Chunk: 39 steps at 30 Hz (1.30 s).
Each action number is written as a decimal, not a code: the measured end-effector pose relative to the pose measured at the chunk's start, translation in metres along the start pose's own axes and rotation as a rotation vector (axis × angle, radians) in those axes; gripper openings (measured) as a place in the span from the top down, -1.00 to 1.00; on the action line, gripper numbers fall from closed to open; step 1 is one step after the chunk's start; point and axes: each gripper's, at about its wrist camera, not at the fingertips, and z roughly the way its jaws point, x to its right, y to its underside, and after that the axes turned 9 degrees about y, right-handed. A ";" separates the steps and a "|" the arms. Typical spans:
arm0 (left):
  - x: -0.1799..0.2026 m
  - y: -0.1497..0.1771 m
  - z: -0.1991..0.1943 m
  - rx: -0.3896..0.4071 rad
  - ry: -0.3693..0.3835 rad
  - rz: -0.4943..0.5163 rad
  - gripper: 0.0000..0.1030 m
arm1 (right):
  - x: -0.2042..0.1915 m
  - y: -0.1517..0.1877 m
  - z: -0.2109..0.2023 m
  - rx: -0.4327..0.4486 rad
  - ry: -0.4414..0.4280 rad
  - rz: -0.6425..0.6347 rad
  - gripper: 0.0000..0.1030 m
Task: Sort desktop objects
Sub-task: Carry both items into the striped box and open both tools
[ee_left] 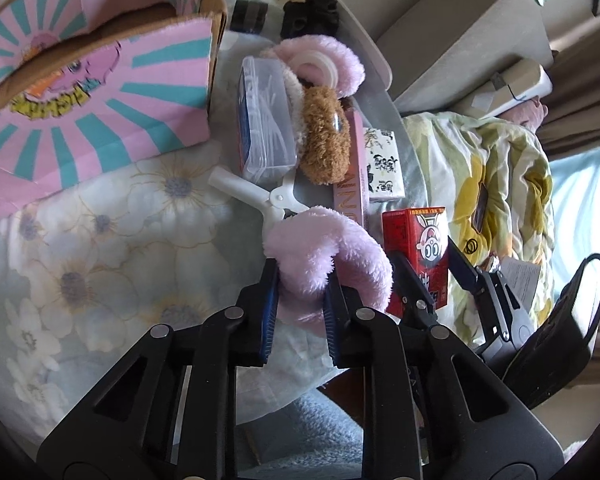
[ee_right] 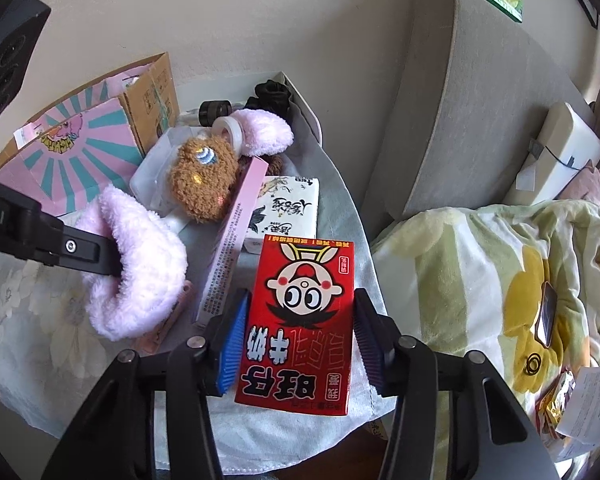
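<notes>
- My left gripper is clamped on a pink fluffy slipper; the blue pads pinch a fold of its plush, and the rest bulges above the fingers.
- My right gripper is closed on a red milk carton, one blue pad pressed against each long side, the cartoon face turned up toward the camera.
- Both things sit at the near end of a small table covered by a pale flowered cloth.
- Just beyond the slipper lie white scissors, partly tucked under a clear plastic box.
- Beside that box rests a brown fluffy toy, and past it a second pink slipper with a roll of white tape on top.
- A long pink box lies between the toy and a white tissue pack with black lettering, which is just beyond the carton.
- A pink and teal cardboard box stands open at the left side of the table.
- To the right, off the table, a bed carries a quilt with yellow flowers.
</notes>
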 end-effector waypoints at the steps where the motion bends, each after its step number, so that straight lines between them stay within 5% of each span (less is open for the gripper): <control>1: 0.001 0.000 -0.003 0.010 -0.001 0.006 0.65 | -0.001 -0.001 -0.001 0.000 0.000 -0.003 0.10; 15: -0.020 0.010 -0.104 0.209 -0.062 0.019 0.65 | -0.023 -0.050 -0.067 0.097 -0.024 -0.091 0.10; 27: -0.107 -0.021 -0.227 0.474 -0.237 -0.062 0.65 | -0.106 -0.159 -0.104 0.242 -0.280 -0.161 0.10; 33: -0.158 -0.058 -0.222 0.455 -0.289 -0.099 0.65 | -0.159 -0.203 -0.066 0.186 -0.343 -0.227 0.10; 39: -0.203 -0.086 -0.175 0.350 -0.349 -0.123 0.65 | -0.199 -0.216 -0.003 0.069 -0.330 -0.266 0.10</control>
